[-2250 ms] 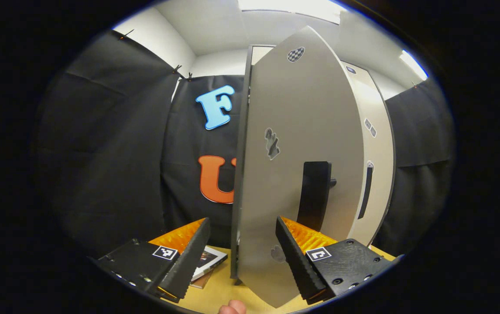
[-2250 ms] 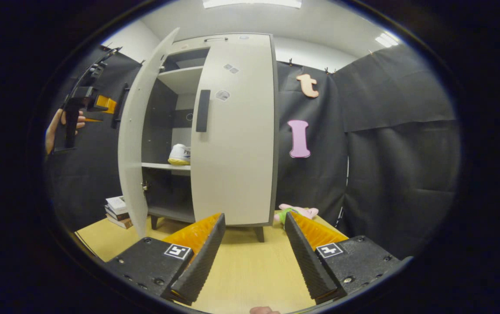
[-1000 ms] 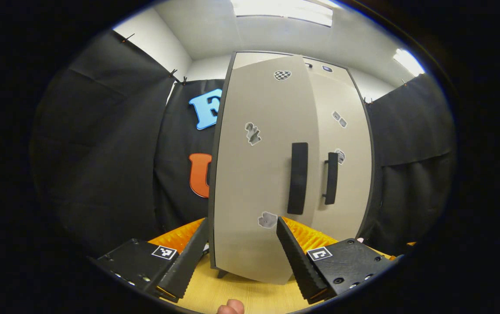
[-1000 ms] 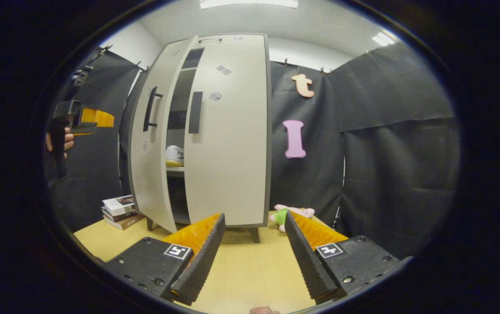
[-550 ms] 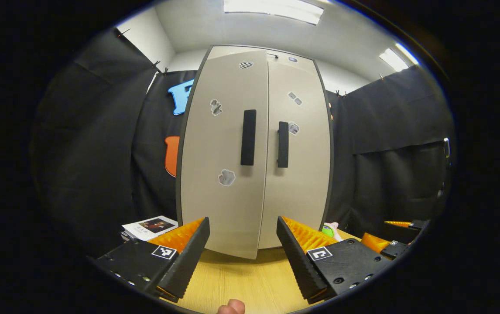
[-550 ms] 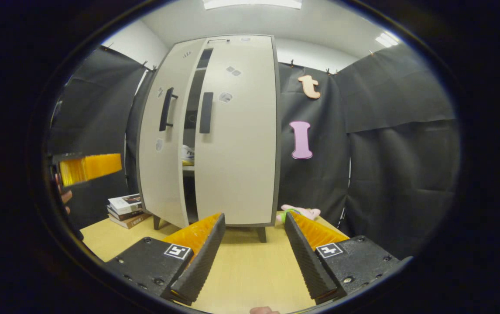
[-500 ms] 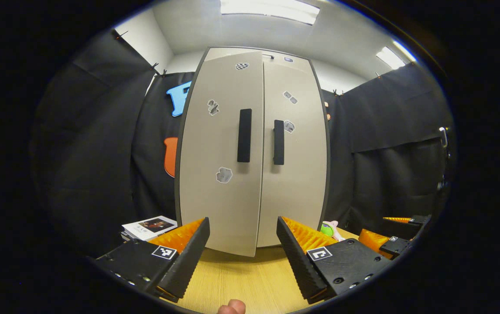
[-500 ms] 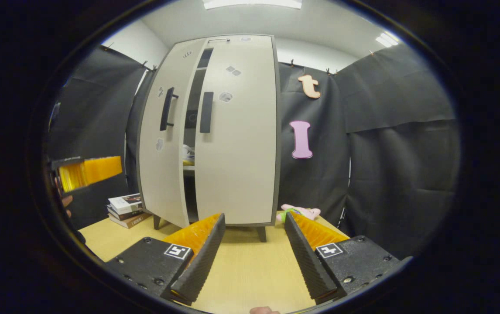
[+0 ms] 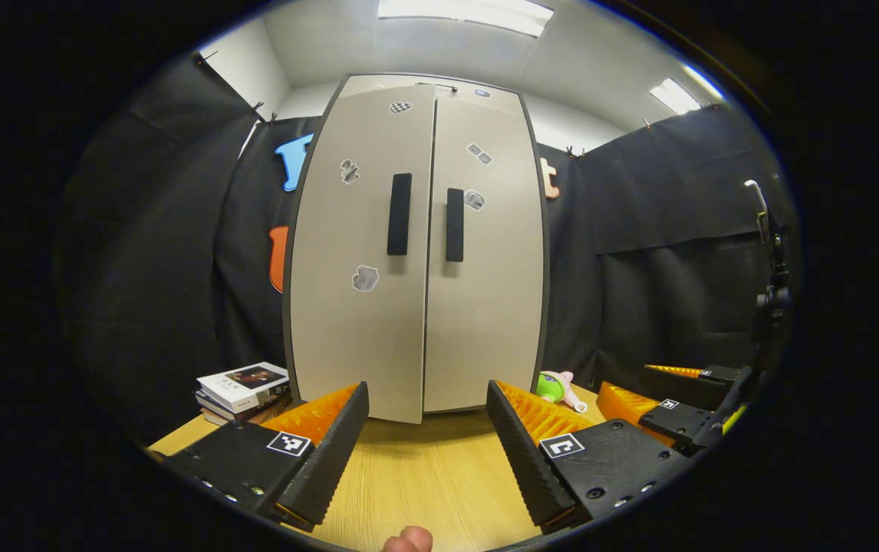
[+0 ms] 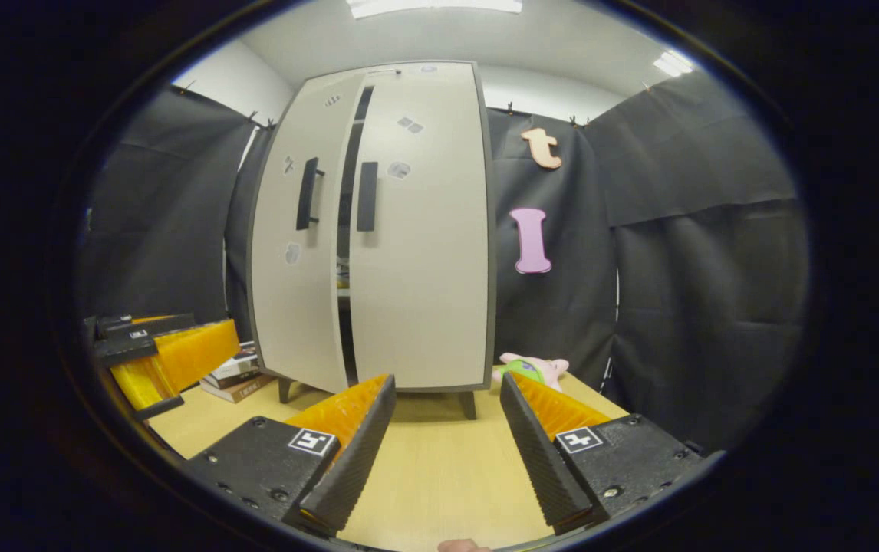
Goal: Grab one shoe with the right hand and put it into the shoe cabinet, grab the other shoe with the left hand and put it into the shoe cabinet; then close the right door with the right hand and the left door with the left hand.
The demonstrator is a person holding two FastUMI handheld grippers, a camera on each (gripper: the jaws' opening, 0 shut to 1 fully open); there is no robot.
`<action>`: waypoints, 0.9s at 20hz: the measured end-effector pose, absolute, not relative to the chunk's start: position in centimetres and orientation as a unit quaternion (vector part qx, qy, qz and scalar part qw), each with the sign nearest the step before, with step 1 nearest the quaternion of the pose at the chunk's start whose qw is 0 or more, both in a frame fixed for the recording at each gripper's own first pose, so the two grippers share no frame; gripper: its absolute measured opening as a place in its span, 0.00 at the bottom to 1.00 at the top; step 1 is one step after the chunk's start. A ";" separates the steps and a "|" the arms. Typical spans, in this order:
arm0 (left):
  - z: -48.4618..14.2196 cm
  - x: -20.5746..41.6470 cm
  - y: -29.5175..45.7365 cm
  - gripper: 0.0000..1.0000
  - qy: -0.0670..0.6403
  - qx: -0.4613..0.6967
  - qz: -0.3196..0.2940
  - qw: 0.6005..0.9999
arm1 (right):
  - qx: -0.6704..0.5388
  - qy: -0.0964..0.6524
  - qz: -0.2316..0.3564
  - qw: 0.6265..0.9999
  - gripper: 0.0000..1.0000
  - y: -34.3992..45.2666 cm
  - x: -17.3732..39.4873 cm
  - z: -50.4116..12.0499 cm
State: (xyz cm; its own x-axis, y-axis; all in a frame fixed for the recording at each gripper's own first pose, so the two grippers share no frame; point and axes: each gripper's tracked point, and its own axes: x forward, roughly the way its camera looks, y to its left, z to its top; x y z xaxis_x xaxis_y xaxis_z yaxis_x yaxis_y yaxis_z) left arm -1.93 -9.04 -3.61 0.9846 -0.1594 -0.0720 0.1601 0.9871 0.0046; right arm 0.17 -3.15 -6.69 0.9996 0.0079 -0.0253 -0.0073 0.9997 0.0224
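Swung nearly shut since before — left door (image 10: 297, 253); no legible writing on shoe cabinet (image 9: 416, 253); both grippers' jaws wide, empty.

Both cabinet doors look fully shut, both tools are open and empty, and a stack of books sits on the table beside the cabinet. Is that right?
Not quite: the left door is not fully shut. The right gripper view shows a dark gap between it and the right door. The rest holds: the left tool and right tool are open and empty, and the stack of books sits beside the shoe cabinet.
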 end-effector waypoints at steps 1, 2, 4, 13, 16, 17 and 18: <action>-3.5 -1.8 -9.0 0.93 0.036 0.005 -0.078 0.996 | 0.011 0.012 0.005 1.000 0.90 -3.0 0.2 -6.6; -3.4 -1.9 -8.9 0.93 0.036 0.004 -0.075 0.997 | 0.009 0.011 0.007 1.000 0.90 -2.9 0.3 -6.5; -3.3 -1.9 -8.6 0.93 0.036 0.002 -0.069 0.997 | 0.005 0.007 0.011 1.000 0.90 -2.7 0.1 -6.2; -3.6 -2.2 -8.1 0.93 0.044 -0.020 -0.052 0.997 | 0.000 0.007 0.021 1.000 0.90 -2.5 -0.7 -6.2; -3.6 -2.3 -8.0 0.93 0.047 -0.022 -0.050 0.997 | 0.004 0.015 0.017 1.000 0.90 -2.7 -0.6 -6.8; -3.6 -2.3 -8.0 0.93 0.048 -0.023 -0.049 0.997 | 0.007 0.017 0.017 1.000 0.90 -2.7 -0.6 -6.8; -3.5 -2.3 -7.9 0.93 0.047 -0.023 -0.048 0.997 | 0.009 0.018 0.017 1.000 0.86 -2.6 -0.6 -6.9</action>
